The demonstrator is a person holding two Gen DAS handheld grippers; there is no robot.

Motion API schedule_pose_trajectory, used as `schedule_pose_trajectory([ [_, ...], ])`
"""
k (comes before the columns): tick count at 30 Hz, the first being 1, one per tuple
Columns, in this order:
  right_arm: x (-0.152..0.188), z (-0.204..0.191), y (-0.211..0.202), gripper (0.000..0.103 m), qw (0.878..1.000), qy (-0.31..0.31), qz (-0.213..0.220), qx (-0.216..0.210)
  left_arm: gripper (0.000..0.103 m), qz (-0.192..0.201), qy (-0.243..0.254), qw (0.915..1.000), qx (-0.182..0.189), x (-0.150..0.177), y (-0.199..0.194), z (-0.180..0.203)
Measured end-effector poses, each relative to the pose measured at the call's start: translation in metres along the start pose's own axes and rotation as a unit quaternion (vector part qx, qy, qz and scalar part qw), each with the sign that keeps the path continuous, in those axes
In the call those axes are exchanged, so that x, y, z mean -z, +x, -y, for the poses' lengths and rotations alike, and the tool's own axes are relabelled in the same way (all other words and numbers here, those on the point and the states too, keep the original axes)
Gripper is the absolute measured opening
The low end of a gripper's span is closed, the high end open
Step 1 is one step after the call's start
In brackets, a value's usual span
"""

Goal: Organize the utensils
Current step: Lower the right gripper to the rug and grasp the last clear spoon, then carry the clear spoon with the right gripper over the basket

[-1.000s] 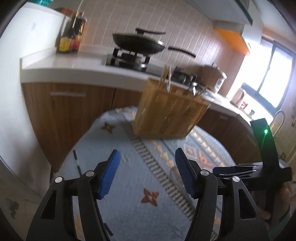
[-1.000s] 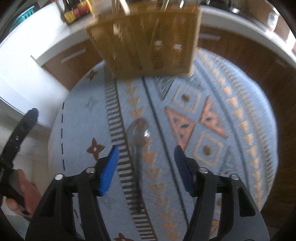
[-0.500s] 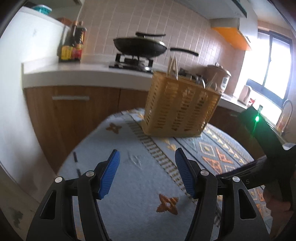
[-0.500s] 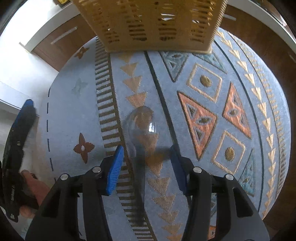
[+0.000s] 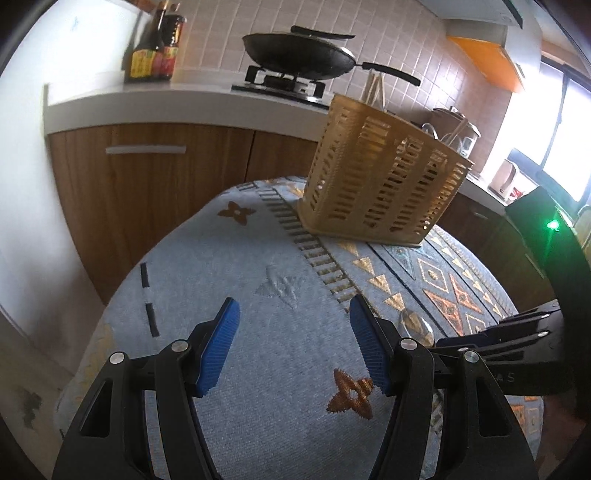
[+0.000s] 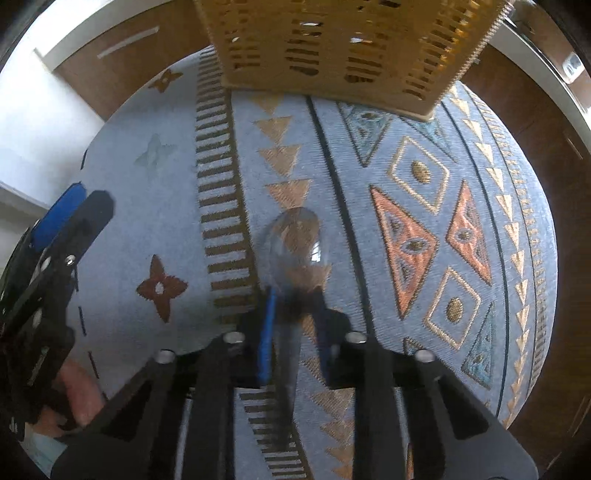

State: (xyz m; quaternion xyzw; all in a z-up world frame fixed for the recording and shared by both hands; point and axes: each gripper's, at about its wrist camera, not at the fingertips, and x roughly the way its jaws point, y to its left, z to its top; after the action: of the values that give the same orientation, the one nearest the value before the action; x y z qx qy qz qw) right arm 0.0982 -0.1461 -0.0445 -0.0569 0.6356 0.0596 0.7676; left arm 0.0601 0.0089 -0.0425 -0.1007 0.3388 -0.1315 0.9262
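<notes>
Clear plastic spoon (image 6: 295,240) (oval bowl) on woven cloth (image 6: 155,206)

A kitchen with a wall of pale pink square tiles (image 5: 207,33) lies behind a white countertop (image 5: 155,98). Below the countertop run brown wood cabinets (image 5: 147,192) with a pale bar handle (image 5: 146,149). On the countertop sits a gas hob (image 5: 284,83) carrying a black wok (image 5: 295,55), and to the left of the hob stand two dark sauce bottles (image 5: 155,48). Far right of the hob, a bright window (image 5: 569,140) floods the room with daylight, with an orange cabinet (image 5: 487,62) above. In front of the cabinets is a round surface under a grey-blue patterned cloth (image 5: 258,332). A white wall (image 5: 29,177) stands left of the cabinets.
</notes>
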Motion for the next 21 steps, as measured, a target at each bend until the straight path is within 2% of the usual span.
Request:
schedule_pose_trajectory([
  [4, -0.001, -0.008, 0.003, 0.01, 1.0, -0.004, 0.003, -0.008, 0.06, -0.002, -0.004, 1.0, 0.003, 0.001, 0.001, -0.001],
  [9, 0.004, 0.007, 0.0, 0.01, 0.998, 0.021, 0.024, -0.054, 0.06, -0.005, 0.005, 1.0, 0.004, 0.002, 0.001, 0.002],
  [11, 0.006, 0.013, -0.005, 0.01, 0.997, 0.031, 0.037, -0.068, 0.06, 0.006, 0.01, 0.9999, -0.001, 0.002, -0.002, 0.005],
  [18, 0.012, 0.02, -0.042, 0.01, 0.984, 0.035, 0.132, -0.111, 0.06, 0.009, 0.0, 0.9999, 0.009, -0.011, -0.009, 0.007],
  [21, 0.011, 0.026, -0.072, 0.01, 0.972, 0.022, 0.199, -0.124, 0.06, 0.025, -0.016, 0.9994, 0.019, -0.029, -0.022, 0.009],
])
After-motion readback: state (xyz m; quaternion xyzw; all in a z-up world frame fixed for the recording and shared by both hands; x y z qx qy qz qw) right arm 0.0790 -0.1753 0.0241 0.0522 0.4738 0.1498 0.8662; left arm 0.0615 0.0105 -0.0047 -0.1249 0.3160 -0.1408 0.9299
